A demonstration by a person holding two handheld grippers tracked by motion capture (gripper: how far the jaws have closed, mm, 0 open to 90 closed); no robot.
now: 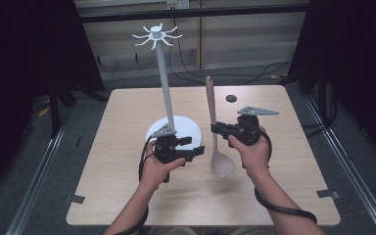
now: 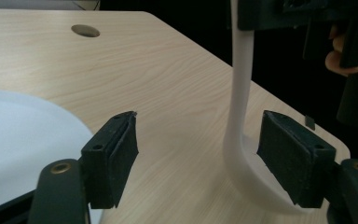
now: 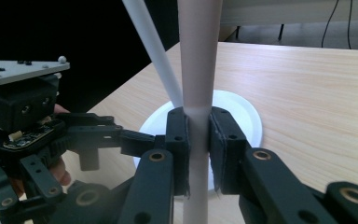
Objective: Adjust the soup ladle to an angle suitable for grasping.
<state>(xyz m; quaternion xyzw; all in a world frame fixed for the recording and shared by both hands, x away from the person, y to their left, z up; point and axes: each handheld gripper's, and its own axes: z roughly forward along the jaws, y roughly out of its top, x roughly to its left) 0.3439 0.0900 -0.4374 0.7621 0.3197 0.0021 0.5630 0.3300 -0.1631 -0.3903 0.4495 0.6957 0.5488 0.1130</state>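
Pale wood table (round hole), perhaps dark curtains

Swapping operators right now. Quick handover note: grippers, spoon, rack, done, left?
Right gripper: shut on the ladle handle, holding the ladle upright, bowl on the table.
Left gripper: open, jaws either side of the ladle's neck, pads not touching it.
Hook stand: upright on its white base, left of the ladle, hooks bare.
Done: ladle gripped and stood up.
Left: probably hang the ladle on a hook; nothing hung yet.
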